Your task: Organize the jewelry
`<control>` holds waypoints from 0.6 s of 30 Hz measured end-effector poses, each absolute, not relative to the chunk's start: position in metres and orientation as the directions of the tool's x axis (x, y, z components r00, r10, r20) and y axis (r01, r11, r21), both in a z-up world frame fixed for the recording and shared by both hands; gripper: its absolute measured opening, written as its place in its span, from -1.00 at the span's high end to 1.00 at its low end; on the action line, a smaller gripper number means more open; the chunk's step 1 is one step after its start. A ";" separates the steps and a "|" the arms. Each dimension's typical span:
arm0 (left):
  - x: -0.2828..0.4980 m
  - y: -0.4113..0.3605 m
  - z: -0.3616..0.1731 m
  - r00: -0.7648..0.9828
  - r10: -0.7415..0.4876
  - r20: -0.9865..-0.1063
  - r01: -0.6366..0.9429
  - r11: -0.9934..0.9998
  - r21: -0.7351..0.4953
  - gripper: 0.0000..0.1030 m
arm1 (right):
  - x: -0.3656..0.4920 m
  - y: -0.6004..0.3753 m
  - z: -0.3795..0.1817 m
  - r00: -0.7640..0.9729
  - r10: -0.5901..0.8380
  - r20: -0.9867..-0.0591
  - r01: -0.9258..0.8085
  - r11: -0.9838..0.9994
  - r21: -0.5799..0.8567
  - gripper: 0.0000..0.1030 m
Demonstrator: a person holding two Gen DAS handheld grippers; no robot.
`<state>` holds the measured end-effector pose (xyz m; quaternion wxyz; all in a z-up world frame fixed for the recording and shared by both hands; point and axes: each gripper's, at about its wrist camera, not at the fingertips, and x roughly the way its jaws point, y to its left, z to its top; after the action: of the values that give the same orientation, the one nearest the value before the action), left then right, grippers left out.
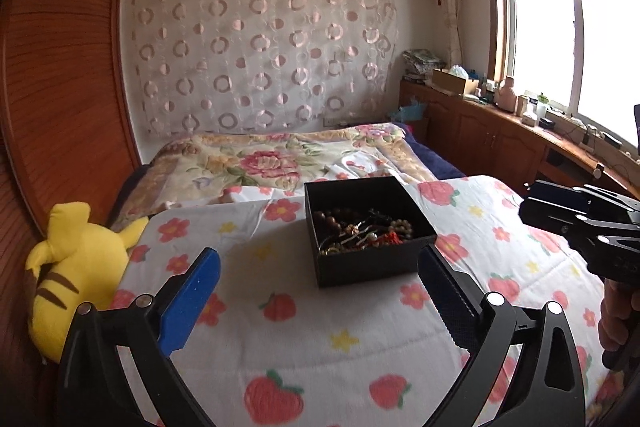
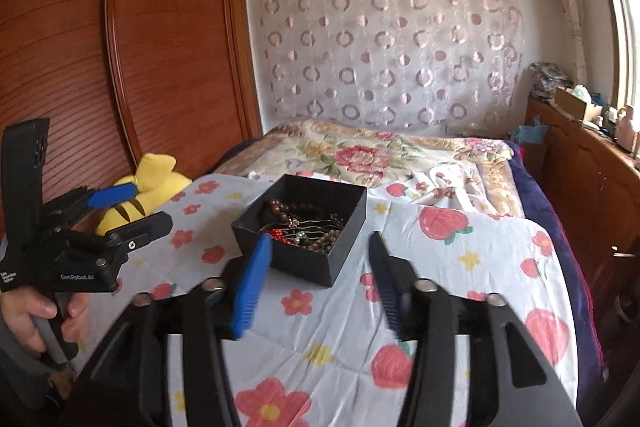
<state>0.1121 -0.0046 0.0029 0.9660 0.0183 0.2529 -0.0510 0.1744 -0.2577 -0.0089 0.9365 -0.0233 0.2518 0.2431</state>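
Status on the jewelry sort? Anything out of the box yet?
Done: nothing visibly. The jewelry sits tangled in the black box on the strawberry-print cover.
In hand: nothing; left gripper and right gripper are open, short of the box.
Left: taking pieces out and sorting them.

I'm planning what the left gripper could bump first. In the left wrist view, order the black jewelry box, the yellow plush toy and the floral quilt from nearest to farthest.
From the left gripper:
1. Black jewelry box, straight ahead between the fingers.
2. Yellow plush toy, off to the left, at the bed's edge.
3. Floral quilt, beyond the box, toward the curtained wall.
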 end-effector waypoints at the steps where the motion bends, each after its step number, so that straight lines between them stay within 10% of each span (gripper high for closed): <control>1: 0.106 -0.005 0.003 0.869 -0.083 -0.488 0.103 0.995 0.015 -0.85 | 0.166 -0.259 -0.009 0.765 0.439 -0.471 -0.461 0.884 0.076 -0.34; 9: 0.066 -0.002 -0.001 0.875 -0.042 -0.482 0.052 0.999 0.008 -0.85 | 0.116 -0.268 -0.008 0.818 0.411 -0.403 -0.419 0.905 0.073 -0.96; 18: 0.038 0.002 -0.002 0.874 -0.053 -0.482 0.057 0.998 -0.007 -0.85 | 0.095 -0.268 -0.013 0.844 0.358 -0.399 -0.364 0.929 0.064 -0.96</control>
<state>0.0377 0.0017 -0.0016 0.9681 0.0039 0.2490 -0.0284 0.0946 -0.2677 -0.0134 0.9602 -0.0074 0.2064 0.1882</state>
